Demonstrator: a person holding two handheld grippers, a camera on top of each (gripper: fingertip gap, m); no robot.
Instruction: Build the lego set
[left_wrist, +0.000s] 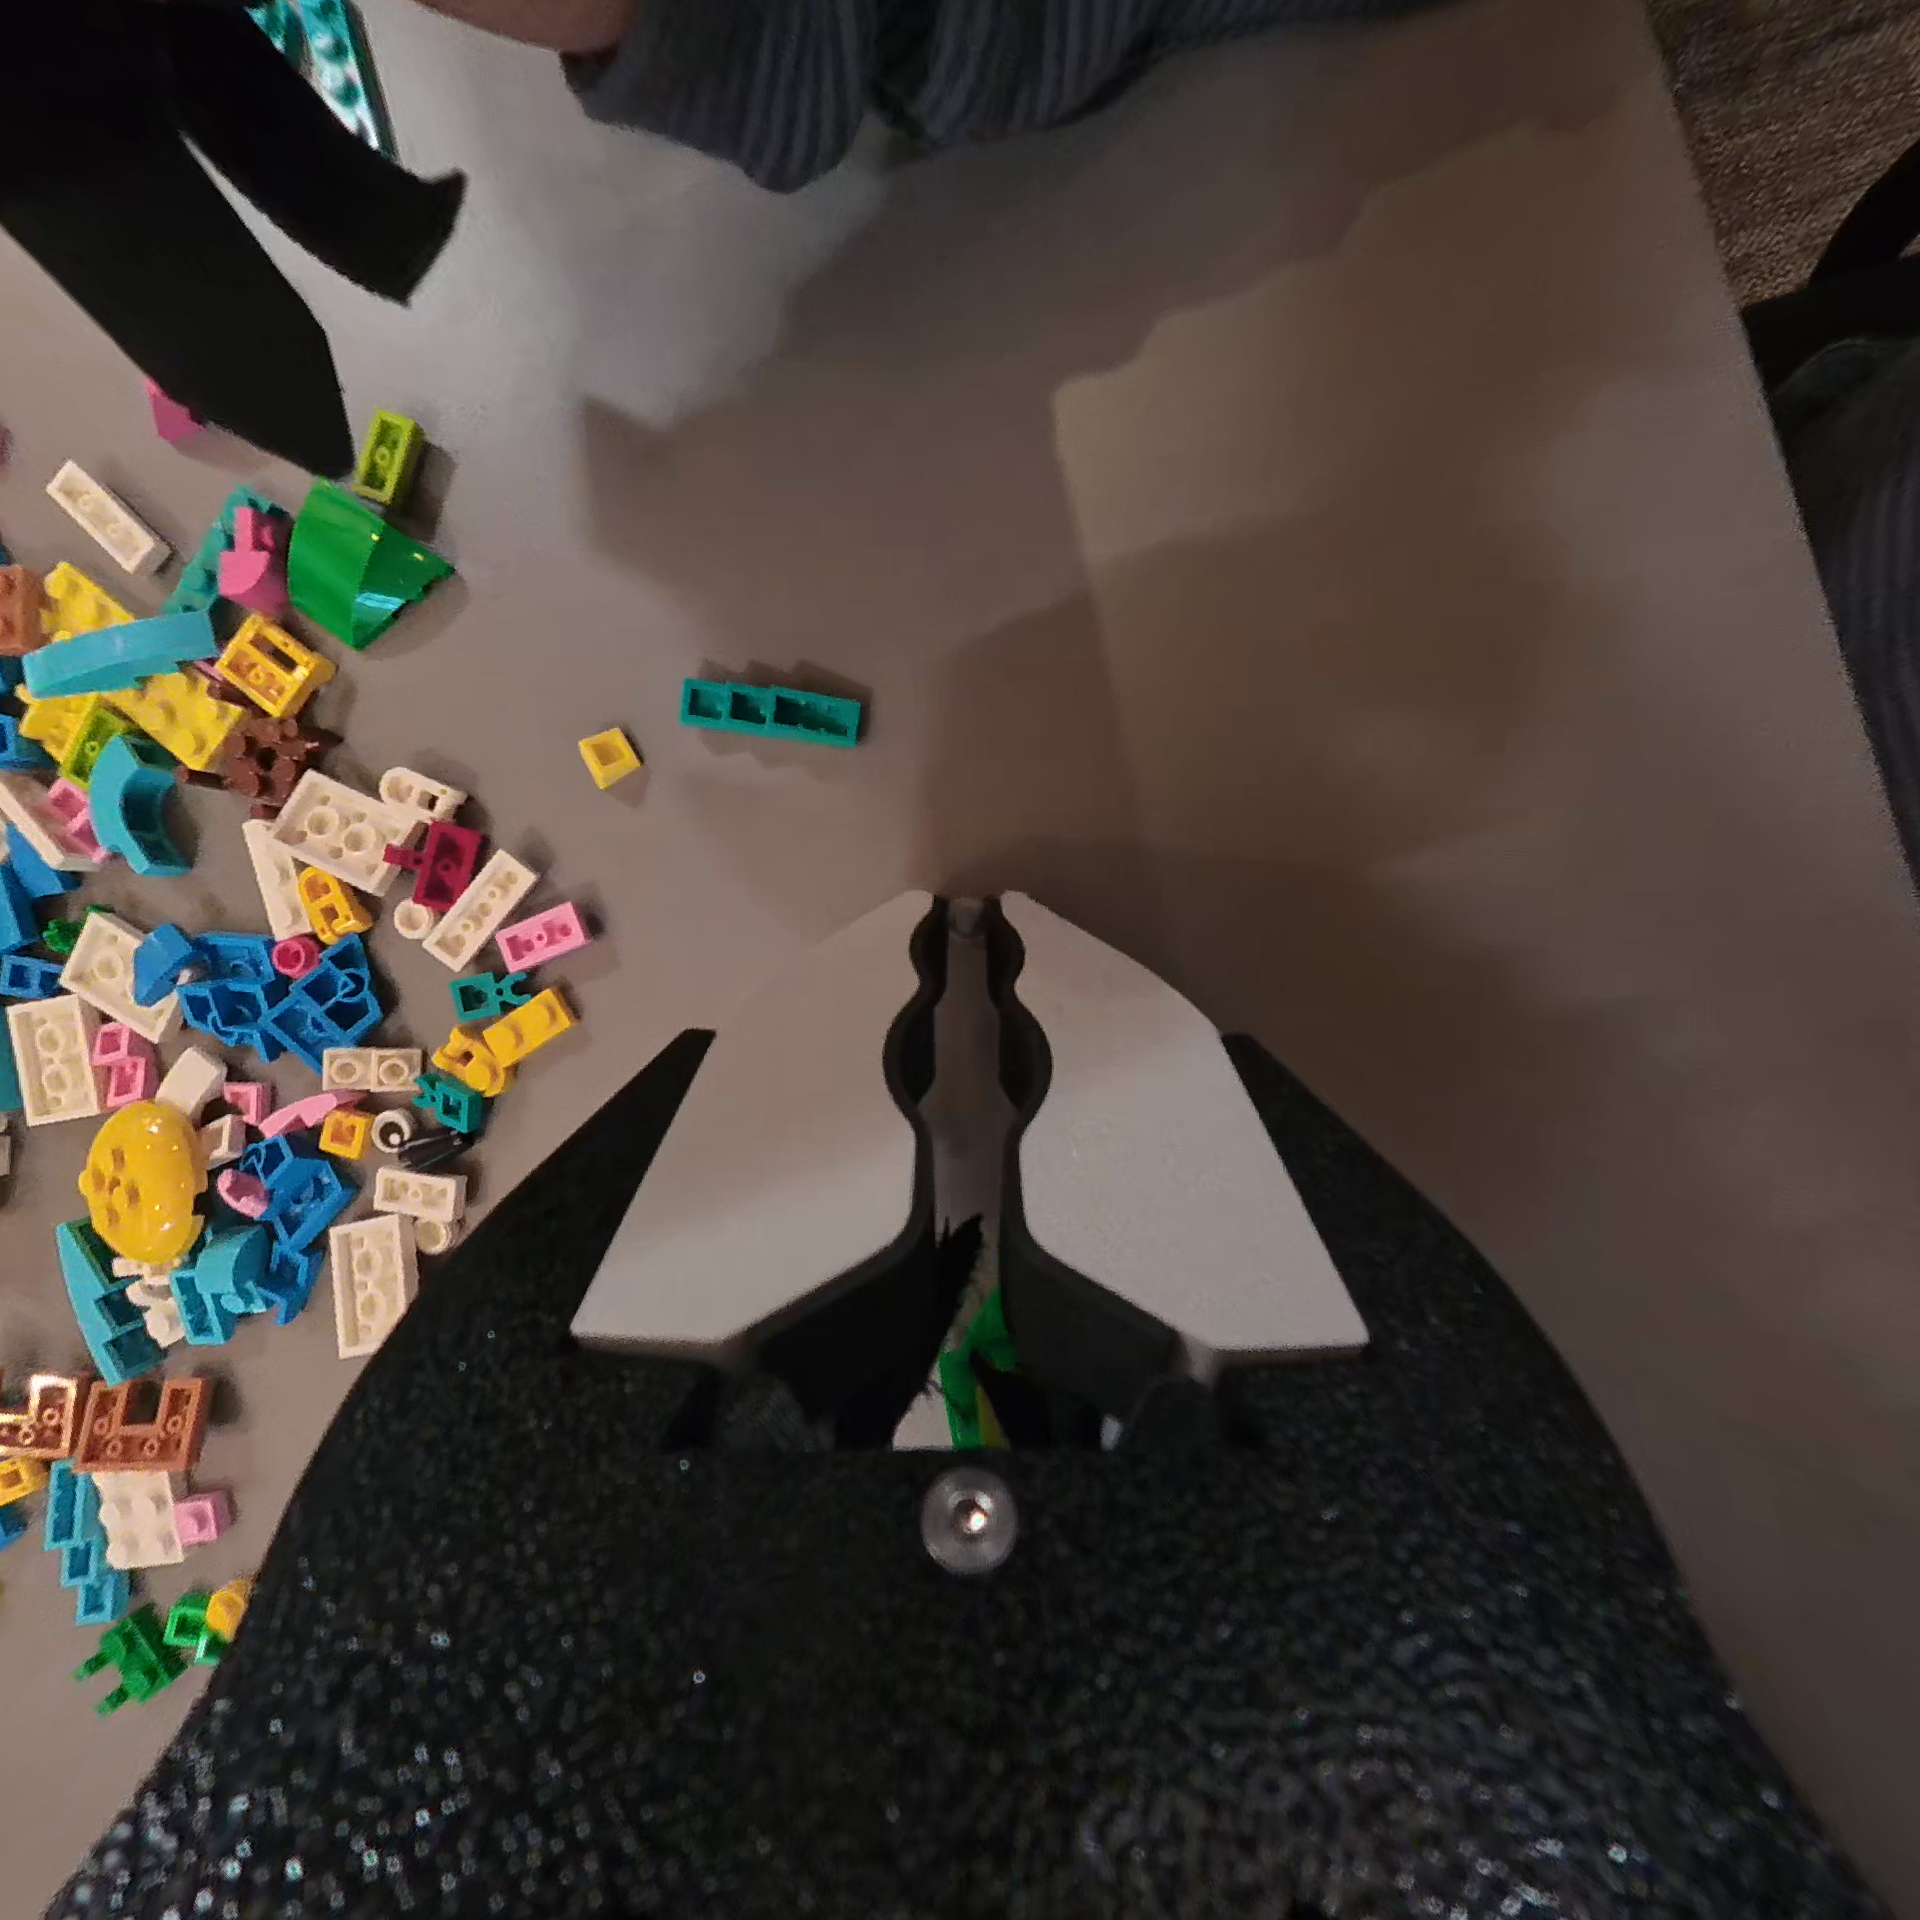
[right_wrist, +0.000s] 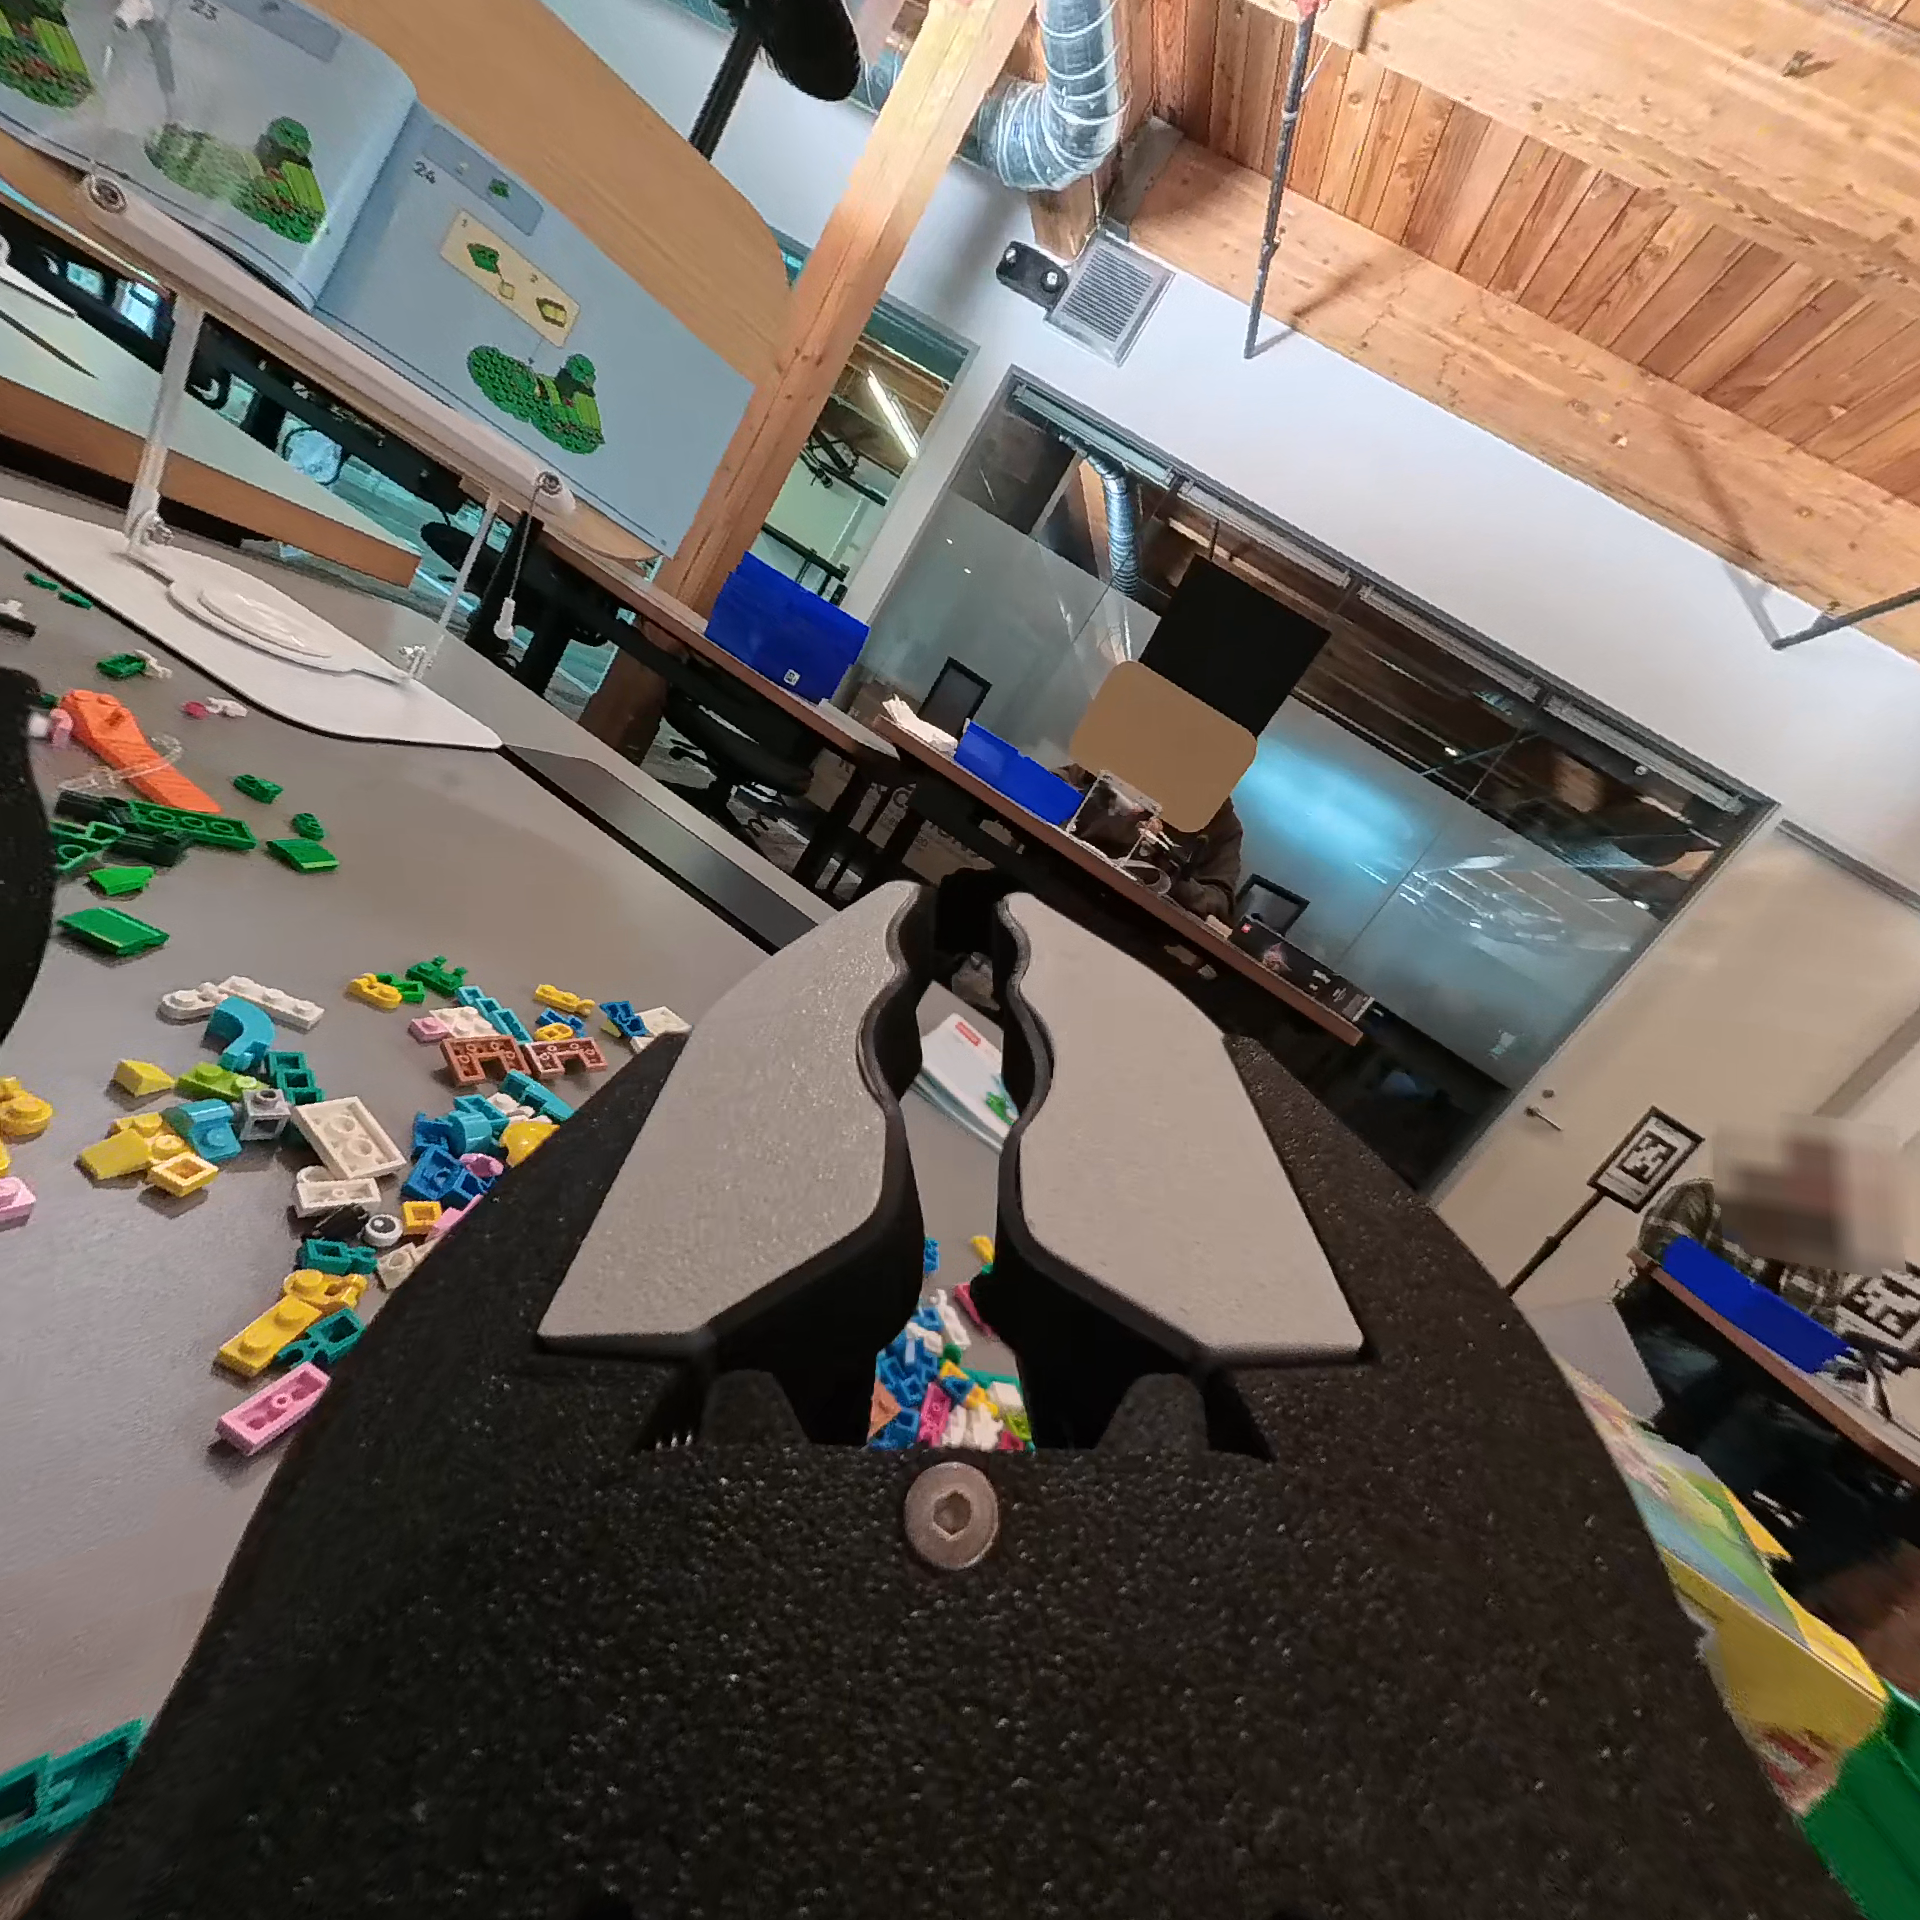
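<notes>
My left gripper (left_wrist: 966, 914) hangs over the grey table (left_wrist: 1299, 644), with its jaws nearly together on a small grey piece (left_wrist: 966, 921) at the tips. A teal brick (left_wrist: 771, 712) and a tiny yellow piece (left_wrist: 609, 756) lie just ahead of it on the left. A pile of loose coloured bricks (left_wrist: 208, 935) fills the left side. My right gripper (right_wrist: 964, 906) is raised and tilted up toward the room. Its jaws stand slightly apart, with a small dark piece (right_wrist: 966, 899) between the tips. The brick pile (right_wrist: 343, 1132) lies below it on the left.
An open instruction booklet (right_wrist: 436, 312) stands on a clear stand at the back left. Green plates (right_wrist: 187, 831) and an orange brick separator (right_wrist: 125, 748) lie near it. A colourful box (right_wrist: 1766, 1662) sits at the right. A striped sleeve (left_wrist: 883, 83) and the other gripper (left_wrist: 260, 312) are at the far edge. The grippers' ends are close to 20 cm from one another.
</notes>
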